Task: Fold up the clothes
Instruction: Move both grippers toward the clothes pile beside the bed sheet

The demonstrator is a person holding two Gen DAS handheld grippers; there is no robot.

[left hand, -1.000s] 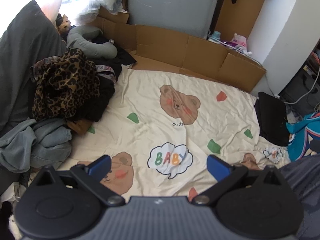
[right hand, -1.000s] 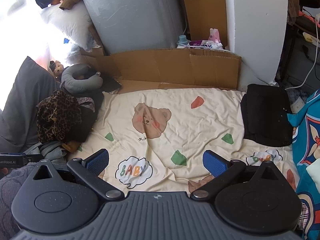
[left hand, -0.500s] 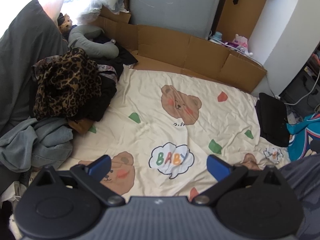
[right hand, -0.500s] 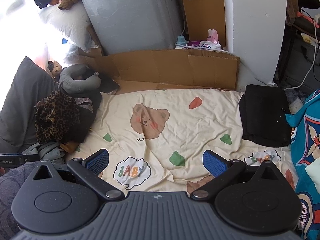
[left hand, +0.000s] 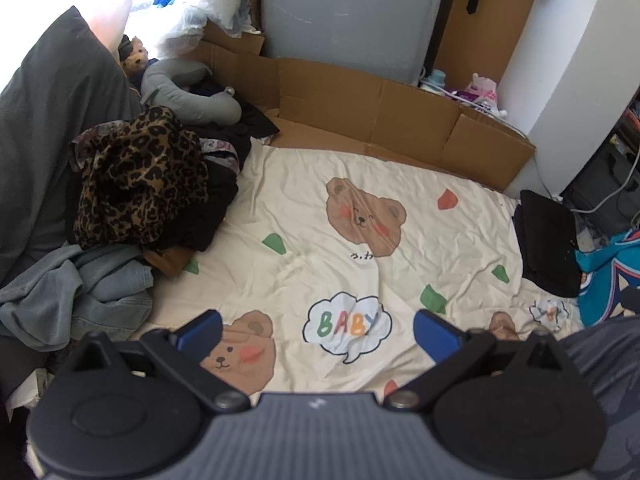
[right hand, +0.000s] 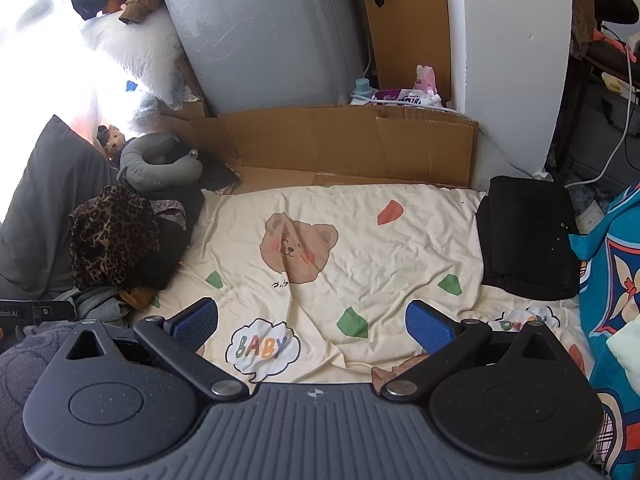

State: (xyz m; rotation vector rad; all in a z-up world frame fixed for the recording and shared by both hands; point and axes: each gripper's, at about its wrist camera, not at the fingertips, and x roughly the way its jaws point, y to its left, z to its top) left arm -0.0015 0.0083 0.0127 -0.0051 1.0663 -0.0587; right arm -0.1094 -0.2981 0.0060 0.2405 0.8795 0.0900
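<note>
Both grippers were held over the near edge of the bed sheet [left hand: 320, 184], nothing gripped. Left gripper [left hand: 318, 334] had its fingers spread wide & empty; right gripper [right hand: 312, 322] likewise.

Clothes to fold lay in a heap at the far-left edge of the bed: leopard-print garment [left hand: 136, 176] on top, black stuff under it, denim piece [left hand: 80, 296] nearer & lower. So the pile [right hand: 116, 240] sat left of and beyond both sets of fingers. A folded black garment [right hand: 528, 240] lay at the right edge, looks done already.

Judging by the views, left gripper was the closer one to the heap, so it's prob. the one to reach, w/ the leopard piece easiest to take off the top. No clear long axis, as the heap was crumpled.
</note>
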